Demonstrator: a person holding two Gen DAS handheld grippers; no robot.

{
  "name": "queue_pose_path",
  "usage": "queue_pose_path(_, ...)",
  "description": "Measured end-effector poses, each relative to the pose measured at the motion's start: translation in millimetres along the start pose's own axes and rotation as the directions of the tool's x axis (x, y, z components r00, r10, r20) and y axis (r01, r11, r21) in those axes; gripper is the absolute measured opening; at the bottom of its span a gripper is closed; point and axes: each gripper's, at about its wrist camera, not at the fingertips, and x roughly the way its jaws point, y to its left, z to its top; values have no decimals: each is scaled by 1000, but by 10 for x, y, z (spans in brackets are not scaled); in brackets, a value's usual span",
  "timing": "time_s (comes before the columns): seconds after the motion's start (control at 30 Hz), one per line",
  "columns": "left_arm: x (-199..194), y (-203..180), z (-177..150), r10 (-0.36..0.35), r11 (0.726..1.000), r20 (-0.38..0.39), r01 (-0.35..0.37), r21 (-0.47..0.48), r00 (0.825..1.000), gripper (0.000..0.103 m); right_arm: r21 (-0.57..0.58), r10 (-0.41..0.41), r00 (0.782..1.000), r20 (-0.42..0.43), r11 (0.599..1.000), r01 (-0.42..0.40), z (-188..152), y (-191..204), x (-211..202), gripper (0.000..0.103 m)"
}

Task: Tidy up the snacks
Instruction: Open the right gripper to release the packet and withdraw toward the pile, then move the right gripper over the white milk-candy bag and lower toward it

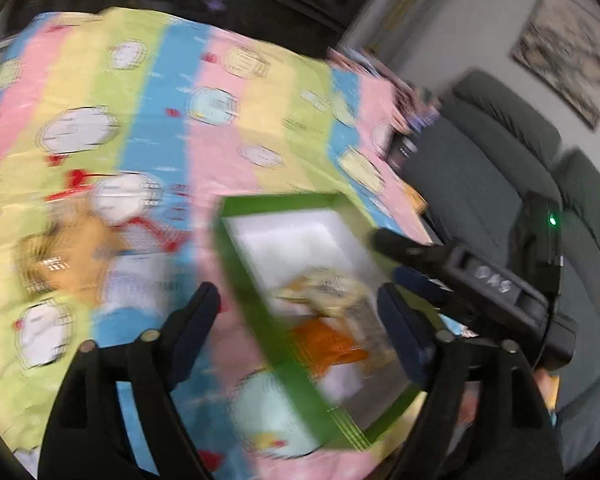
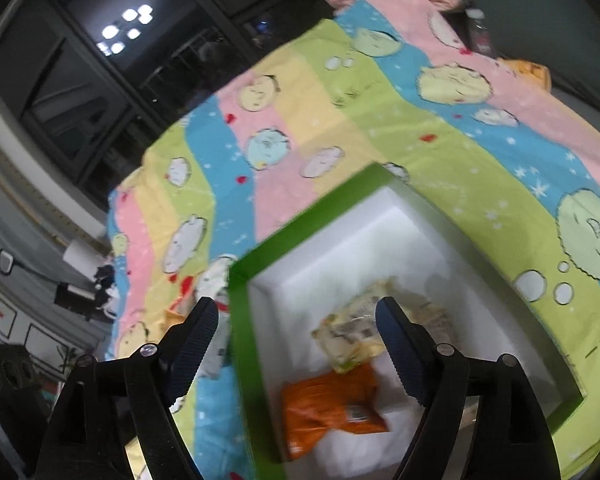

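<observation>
- Left wrist view: my left hand-held gripper (image 1: pixel 300 334) stands wide open with nothing between its fingers. Below it the green box (image 1: pixel 260 320) lies on the striped cartoon cloth (image 1: pixel 160 128) covering the surface, its long axis running from lower right up toward upper left. Inside, on the white lining, lie an orange snack packet (image 1: pixel 324 344) and a pale yellow snack packet (image 1: pixel 328 288), both blurred. My right hand-held gripper (image 1: pixel 384 240) reaches in over the box's right edge. More blurred packets (image 1: pixel 76 252) lie on the cloth left of the box.
- Right wrist view: my right hand-held gripper (image 2: pixel 298 342) is spread open and empty above the green box (image 2: pixel 240 320). The orange snack packet (image 2: pixel 332 408) lies nearest me, long axis across the box; the pale yellow snack packet (image 2: pixel 352 336) lies tilted, touching its far edge.
</observation>
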Motion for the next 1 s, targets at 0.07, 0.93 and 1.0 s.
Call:
queue_pose_path(0.07,-208,318,-50,70,997,26,-69,-47,997,85,-21,18,1000,-3,1000,-18,-25,119,22,82)
queue_pose_path(0.93,-523,1960,-485,380,894,-23,-374,-247,925,85,-425,-278,948,-153,885,191,-820,1572,1587,71)
queue_pose_path(1.0,-497,1975,-487,367,896,-34,-363,-255,930,85,-423,-272,938,-214,891,161,-842,1519,1730,71)
